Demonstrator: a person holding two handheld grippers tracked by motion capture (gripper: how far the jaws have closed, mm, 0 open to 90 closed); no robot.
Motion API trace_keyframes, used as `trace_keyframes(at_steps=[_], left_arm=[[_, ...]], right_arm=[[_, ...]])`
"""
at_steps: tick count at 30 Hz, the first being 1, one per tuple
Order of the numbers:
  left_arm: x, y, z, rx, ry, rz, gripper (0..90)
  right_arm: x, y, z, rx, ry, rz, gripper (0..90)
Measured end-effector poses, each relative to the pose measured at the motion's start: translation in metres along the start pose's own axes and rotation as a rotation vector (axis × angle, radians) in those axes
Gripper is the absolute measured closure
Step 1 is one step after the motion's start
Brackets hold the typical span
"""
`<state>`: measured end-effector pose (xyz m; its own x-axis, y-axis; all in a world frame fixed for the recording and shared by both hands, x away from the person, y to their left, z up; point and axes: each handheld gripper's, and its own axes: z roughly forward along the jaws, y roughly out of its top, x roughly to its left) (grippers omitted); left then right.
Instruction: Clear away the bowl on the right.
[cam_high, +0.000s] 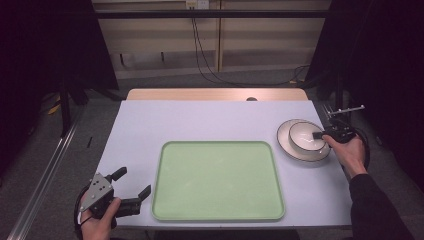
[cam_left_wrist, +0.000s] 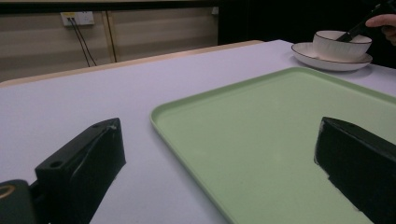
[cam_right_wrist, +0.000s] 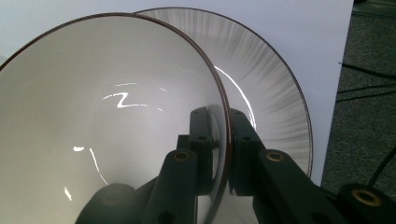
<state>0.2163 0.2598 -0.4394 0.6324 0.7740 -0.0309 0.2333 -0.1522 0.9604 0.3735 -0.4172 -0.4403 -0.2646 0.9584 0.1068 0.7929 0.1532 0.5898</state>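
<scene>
A: Count it up: one tray (cam_high: 218, 181), one bowl (cam_high: 306, 136), one plate (cam_high: 286, 137) on the bench (cam_high: 200, 120).

B: Right claw (cam_high: 318, 135) clamped on the bowl's rim, bowl sitting in the plate at far right. Left claw (cam_high: 132, 182) gapes wide beside the tray.

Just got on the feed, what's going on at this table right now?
A person works with a tool in each hand. The right tool is clamped on the rim of the white bowl, one jaw inside and one outside; the bowl sits on a plate right of the empty green tray. The left tool waits open near the tray's left edge, holding nothing.
</scene>
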Motion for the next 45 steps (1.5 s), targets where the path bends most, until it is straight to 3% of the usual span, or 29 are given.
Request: trace_keyframes(at_steps=[21,45], left_arm=[[-0.0003,0.0002,0.0001,0.002,0.007,-0.001,1.5],[-0.0014,0.0006,0.0003,0.002,0.010,0.007,1.3]], right_arm=[[-0.0012,0.0006,-0.0011,0.015,0.028,0.051,83.5],[-0.0028,0.0001,-0.0060,-0.029,0.035,0.101,83.1]])
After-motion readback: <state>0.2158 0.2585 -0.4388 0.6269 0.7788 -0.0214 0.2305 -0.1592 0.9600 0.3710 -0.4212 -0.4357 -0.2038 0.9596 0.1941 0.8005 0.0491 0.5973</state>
